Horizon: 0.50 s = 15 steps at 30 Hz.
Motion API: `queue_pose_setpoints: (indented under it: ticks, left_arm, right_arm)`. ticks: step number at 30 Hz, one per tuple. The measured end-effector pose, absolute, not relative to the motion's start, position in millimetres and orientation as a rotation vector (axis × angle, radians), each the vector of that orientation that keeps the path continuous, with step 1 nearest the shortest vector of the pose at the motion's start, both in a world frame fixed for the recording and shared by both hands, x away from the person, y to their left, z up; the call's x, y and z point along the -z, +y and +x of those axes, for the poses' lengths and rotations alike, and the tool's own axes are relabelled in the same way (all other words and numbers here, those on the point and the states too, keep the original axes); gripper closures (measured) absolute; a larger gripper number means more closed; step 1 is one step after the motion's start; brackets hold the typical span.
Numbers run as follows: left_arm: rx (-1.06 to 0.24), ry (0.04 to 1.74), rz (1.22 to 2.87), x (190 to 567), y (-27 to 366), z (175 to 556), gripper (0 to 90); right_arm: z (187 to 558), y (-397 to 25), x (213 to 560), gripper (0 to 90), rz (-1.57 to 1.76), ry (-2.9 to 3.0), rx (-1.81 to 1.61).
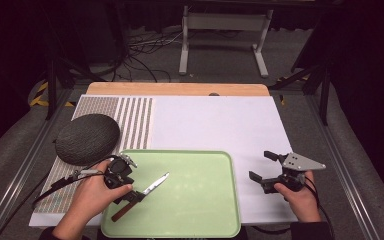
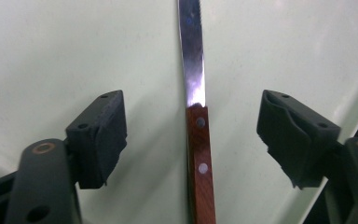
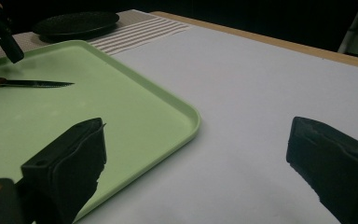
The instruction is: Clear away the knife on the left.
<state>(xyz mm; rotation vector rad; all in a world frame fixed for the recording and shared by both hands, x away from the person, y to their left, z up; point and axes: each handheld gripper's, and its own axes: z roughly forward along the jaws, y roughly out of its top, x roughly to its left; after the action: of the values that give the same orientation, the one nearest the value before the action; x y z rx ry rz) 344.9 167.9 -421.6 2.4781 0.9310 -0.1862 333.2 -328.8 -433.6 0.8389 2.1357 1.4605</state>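
A knife point(image 1: 150, 188) with a serrated steel blade and a brown wooden handle lies on the pale green tray point(image 1: 200, 205), blade pointing up and right. My left gripper point(image 1: 128, 194) hovers over the handle, held in a hand. In the left gripper view the knife point(image 2: 199, 140) runs up the middle between the jaws of the left gripper point(image 2: 193, 116), which stand wide apart and clear of it: open. My right gripper point(image 1: 262, 166) is open over the white table to the right of the tray; the right gripper view shows nothing in the right gripper point(image 3: 198, 154), with the knife point(image 3: 28, 83) far off.
A dark grey round plate point(image 1: 87, 138) rests on a striped placemat point(image 1: 135, 117) at the back left, close to the left hand. The white table surface point(image 1: 215, 125) stretches behind and right of the tray. A wooden edge point(image 1: 180, 89) bounds the far side.
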Motion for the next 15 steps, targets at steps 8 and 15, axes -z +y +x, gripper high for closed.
queue_pose_setpoints:
  ticks: [8,15]
  left_arm:
    - [0.088,0.700,2.434,418.2,164.4,342.1,21.2]
    - [0.072,0.541,2.435,423.2,159.0,340.9,40.3]
  right_arm:
    - [333.2,-328.7,433.8,5.3,0.838,2.140,-1.462]
    - [333.2,-327.9,433.7,5.3,0.832,2.140,-1.465]
